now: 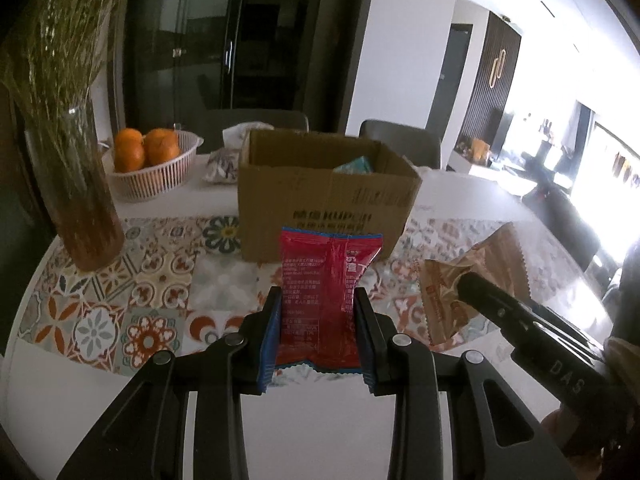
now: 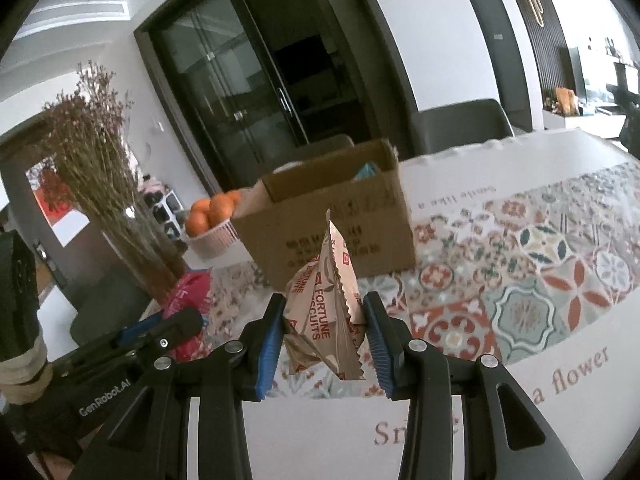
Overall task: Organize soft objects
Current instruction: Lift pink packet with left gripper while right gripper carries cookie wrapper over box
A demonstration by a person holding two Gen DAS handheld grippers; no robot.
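jaws clamped on red packet point(image 1: 320, 296), biscuit packet point(image 2: 320, 312)

The cardboard box point(image 1: 326, 196) is parked dead centre on the table point(image 1: 304, 420), top open, so it can be entered from above; a teal packet point(image 1: 354, 166) is already seen inside at the back right. The left side is crowded by a tall glass vase point(image 1: 82, 200) of dried stems, with a basket of oranges point(image 1: 150, 164) and a patterned pouch point(image 1: 222, 168) tucked behind it. Right of the box, bare patterned cloth point(image 2: 540, 280) is left wide open. Two chair backs point(image 1: 400, 142) are stood behind.
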